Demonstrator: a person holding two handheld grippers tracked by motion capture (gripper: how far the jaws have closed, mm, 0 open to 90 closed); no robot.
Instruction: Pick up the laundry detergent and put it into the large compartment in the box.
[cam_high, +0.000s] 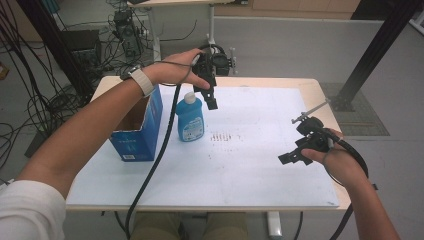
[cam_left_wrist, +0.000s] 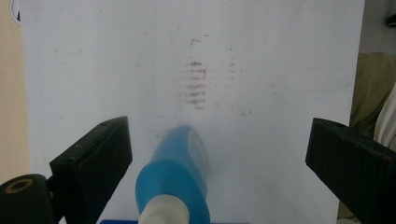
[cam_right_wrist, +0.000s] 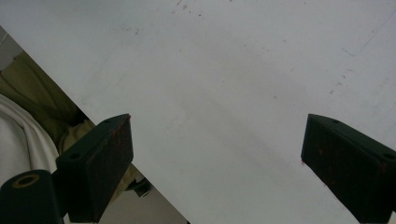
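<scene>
My left hand-held gripper (cam_high: 210, 98) hangs over the blue bottle (cam_high: 190, 116), jaws spread wide, nothing between the pads. In the left gripper view the bottle (cam_left_wrist: 175, 179) sits below and between the jaws, off-centre toward one jaw. It stands upright, long axis vertical, far-left on the surface (cam_high: 260, 165), just right of the blue box (cam_high: 142, 132). My right hand-held gripper (cam_high: 292, 156) is open and empty, well apart on the right. Left is nearer; I'd expect a straight drop onto it.
</scene>
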